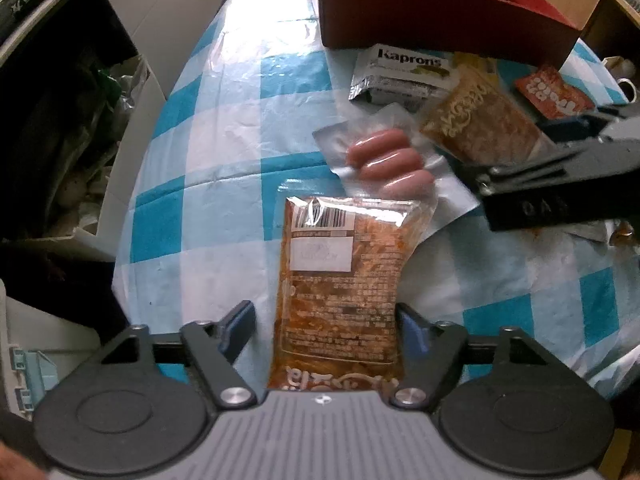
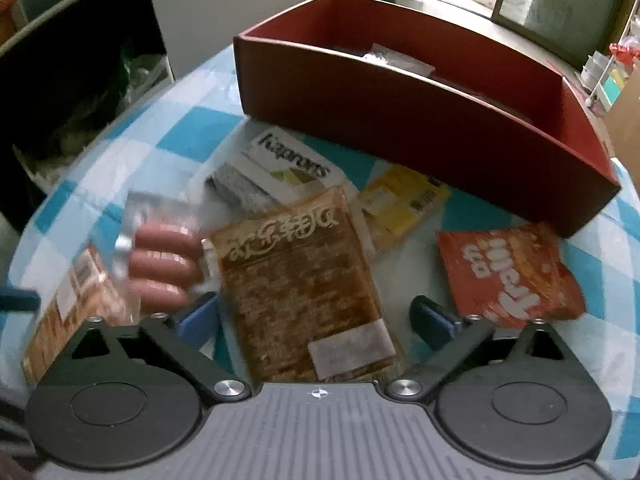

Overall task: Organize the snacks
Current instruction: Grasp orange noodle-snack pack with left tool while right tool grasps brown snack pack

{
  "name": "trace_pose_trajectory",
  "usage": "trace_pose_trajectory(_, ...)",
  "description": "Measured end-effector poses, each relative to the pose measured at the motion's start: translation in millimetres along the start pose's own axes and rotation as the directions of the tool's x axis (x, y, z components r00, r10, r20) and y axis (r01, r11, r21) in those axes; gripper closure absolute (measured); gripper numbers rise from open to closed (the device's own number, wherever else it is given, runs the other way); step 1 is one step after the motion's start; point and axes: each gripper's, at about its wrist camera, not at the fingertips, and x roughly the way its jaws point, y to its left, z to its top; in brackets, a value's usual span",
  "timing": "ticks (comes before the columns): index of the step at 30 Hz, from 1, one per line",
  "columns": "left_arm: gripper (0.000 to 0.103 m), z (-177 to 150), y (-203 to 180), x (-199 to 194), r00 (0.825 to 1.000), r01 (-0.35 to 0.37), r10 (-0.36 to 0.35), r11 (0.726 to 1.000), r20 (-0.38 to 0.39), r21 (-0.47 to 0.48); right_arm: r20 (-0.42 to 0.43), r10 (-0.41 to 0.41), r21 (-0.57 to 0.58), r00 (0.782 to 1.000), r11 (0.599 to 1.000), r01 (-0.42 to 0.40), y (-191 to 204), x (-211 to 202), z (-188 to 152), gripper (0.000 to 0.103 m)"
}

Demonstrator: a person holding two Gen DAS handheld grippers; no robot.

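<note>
1. While the left gripper [image 1: 326, 328] points down at the tabletop [image 1: 224, 152], an orange noodle pouch [image 1: 340, 280] lies between its fingers [image 1: 240, 326]; the right finger touches the pouch edge, the left stands clear, so they are apart, not clamped.
2. Beyond the pouch's far end lies a sealed sausage pack [image 1: 388, 164], its corner under the pouch.
3. Farther right, a brown snack packet [image 2: 304, 276] sits between the wide-apart fingers [image 2: 434, 320] of the right gripper [image 2: 316, 318], untouched.
4. Around it lie a grey Kapron's packet [image 2: 280, 168], a yellow packet [image 2: 400, 204] and a red packet [image 2: 508, 276], crowding the strip before the red box [image 2: 400, 128].
5. To the pouch's left, checked cloth lies bare up to the tabletop's edge.
6. Past that edge are dark clutter and a white panel [image 1: 160, 20].
</note>
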Motion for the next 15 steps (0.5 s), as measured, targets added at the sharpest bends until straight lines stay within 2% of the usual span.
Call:
trace_pose_trajectory(1, 0.048, 0.1, 0.7, -1.8, 1.0, 0.006, -0.006, 1.0, 0.002, -0.004, -0.005, 0.003, -0.003, 1.0, 1.0, -0.003, 0.9, -2.0, -1.1, 0.012)
trace_pose_trajectory(3, 0.051, 0.2, 2.8, -3.8, 1.0, 0.019, -0.019, 1.0, 0.004, -0.017, -0.011, 0.004, 0.007, 1.0, 1.0, -0.004, -1.6, -6.7, -4.4, 0.019)
trace_pose_trajectory(7, 0.057, 2.2, 6.9, -8.2, 0.999, 0.047, -0.047, 0.998, 0.015, -0.043, -0.038, -0.009, 0.014, 0.999, 1.0, 0.01, -3.3, -16.1, -13.9, 0.023)
trace_pose_trajectory(11, 0.059, 5.6, 13.3, -10.7, 0.997, 0.08, -0.079, 0.993, 0.019, -0.086, -0.026, 0.008, 0.043, 1.0, 0.999, -0.007, -7.2, -26.7, -15.2, 0.024)
trace_pose_trajectory(15, 0.06, 9.2, 20.0, -19.4, 0.993, 0.11, -0.104, 0.986, 0.055, -0.126, 0.013, 0.057, 0.096, 0.998, 0.994, -0.058, -14.5, -40.8, -11.9, 0.024)
